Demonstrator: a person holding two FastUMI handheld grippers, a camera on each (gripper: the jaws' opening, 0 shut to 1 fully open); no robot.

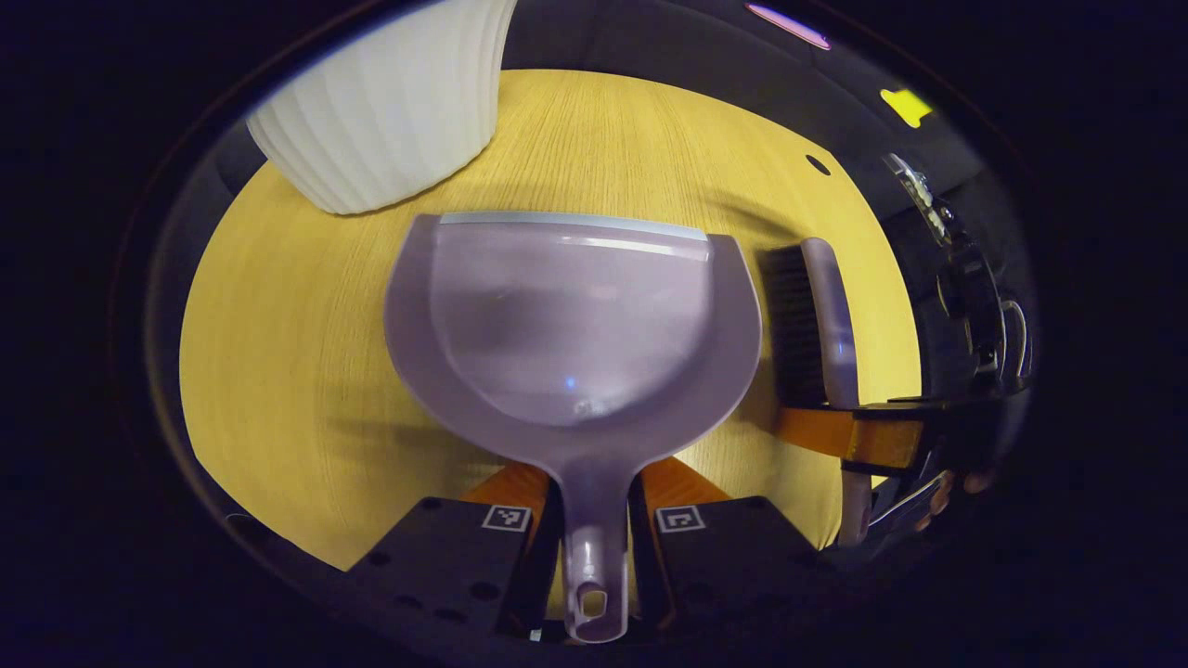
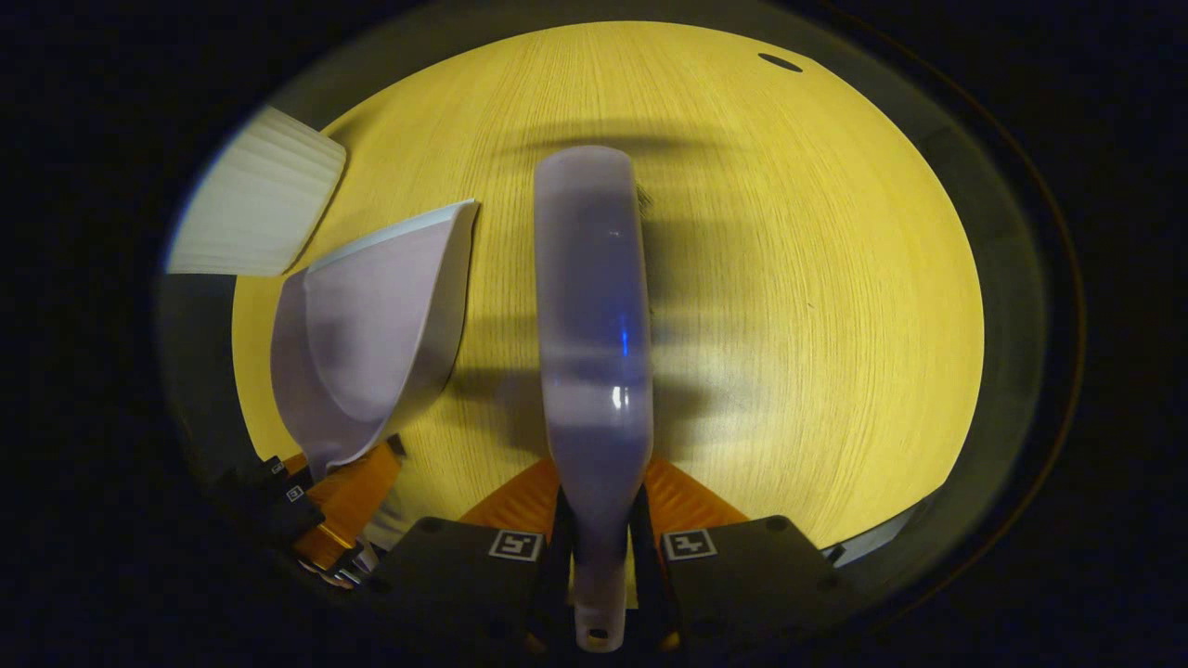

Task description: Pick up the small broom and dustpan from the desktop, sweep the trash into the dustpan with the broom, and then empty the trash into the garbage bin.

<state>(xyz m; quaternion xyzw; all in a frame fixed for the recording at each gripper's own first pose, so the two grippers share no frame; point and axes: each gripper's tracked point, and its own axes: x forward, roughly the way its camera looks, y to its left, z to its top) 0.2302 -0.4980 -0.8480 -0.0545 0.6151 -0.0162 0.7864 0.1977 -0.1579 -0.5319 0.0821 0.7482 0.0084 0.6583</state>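
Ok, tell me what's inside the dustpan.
The dustpan pan looks empty, apart from glare spots near its neck. No trash shows on the desktop beside it; what lies under it is covered.

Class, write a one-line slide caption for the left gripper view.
Left gripper clamps the dustpan handle above the wooden desktop, broom alongside, white ribbed bin beyond.

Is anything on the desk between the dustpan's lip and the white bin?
Nothing visible. In the left gripper view, only bare desk lies between the dustpan and the bin; the broom sits off to the dustpan's other side.
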